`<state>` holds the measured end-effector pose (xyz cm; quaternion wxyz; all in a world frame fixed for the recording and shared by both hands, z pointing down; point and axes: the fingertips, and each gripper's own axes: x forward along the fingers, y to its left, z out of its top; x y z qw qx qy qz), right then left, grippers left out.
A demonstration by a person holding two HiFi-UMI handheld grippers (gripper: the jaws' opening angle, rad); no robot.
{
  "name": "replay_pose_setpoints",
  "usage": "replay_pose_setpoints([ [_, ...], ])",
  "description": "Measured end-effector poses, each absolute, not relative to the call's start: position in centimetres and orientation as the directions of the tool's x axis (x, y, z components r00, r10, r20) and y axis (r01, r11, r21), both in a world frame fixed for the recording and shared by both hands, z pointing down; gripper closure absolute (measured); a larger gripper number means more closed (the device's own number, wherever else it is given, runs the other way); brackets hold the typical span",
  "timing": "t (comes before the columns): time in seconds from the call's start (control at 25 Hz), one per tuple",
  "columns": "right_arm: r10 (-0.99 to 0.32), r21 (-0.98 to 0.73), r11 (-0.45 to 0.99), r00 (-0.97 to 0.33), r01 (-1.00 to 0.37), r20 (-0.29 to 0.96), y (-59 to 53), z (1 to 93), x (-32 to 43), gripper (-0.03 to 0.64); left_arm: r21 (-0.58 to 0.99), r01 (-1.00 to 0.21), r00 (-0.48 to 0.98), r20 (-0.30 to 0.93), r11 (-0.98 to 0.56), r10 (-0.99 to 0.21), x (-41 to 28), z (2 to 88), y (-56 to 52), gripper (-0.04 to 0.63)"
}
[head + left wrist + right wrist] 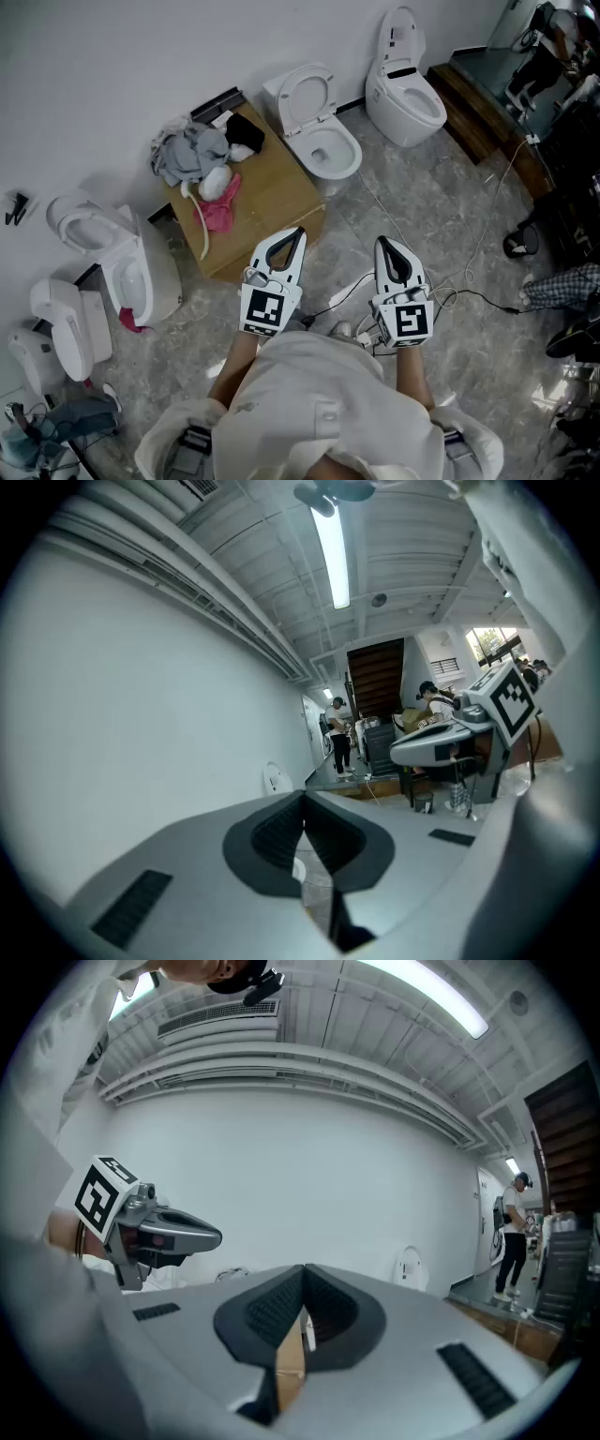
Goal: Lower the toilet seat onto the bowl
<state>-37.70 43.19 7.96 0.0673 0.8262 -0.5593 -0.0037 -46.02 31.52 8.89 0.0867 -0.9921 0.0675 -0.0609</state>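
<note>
Both are empty right now. My left hand-held gripper (296,236) has its jaws pressed together with nothing between them, and the right hand-held gripper (384,246) is the same. I'm holding them side by side, roughly level, above the floor (422,206). Just ahead of the left one is a brown box (272,211) with a grey cloth (187,152) and a pink cloth (220,202) on top. Past the box, ahead of and between both, is the toilet. Its seat (307,94) is standing upright, off the bowl (335,152). A second toilet (405,98) sits further ahead, off to the right, also open.
</note>
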Motion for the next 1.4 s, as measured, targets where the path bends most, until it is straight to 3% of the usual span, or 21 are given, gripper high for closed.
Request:
replay_pose_setpoints([
  [0.76, -0.873, 0.122, -0.474, 0.484, -0.872, 0.063, 32.5, 9.3, -34.7, 0.609, -0.193, -0.057, 0.992, 0.102, -0.980, -0.078, -41.3, 9.9, 19.8, 0.581],
  [1.4, -0.871, 0.122, -0.466, 0.478, -0.877, 0.111, 28.2, 11.6, -20.9, 0.609, -0.188, -0.094, 0.983, 0.139, -0.978, -0.122, -29.2, 11.2, 15.4, 0.581],
])
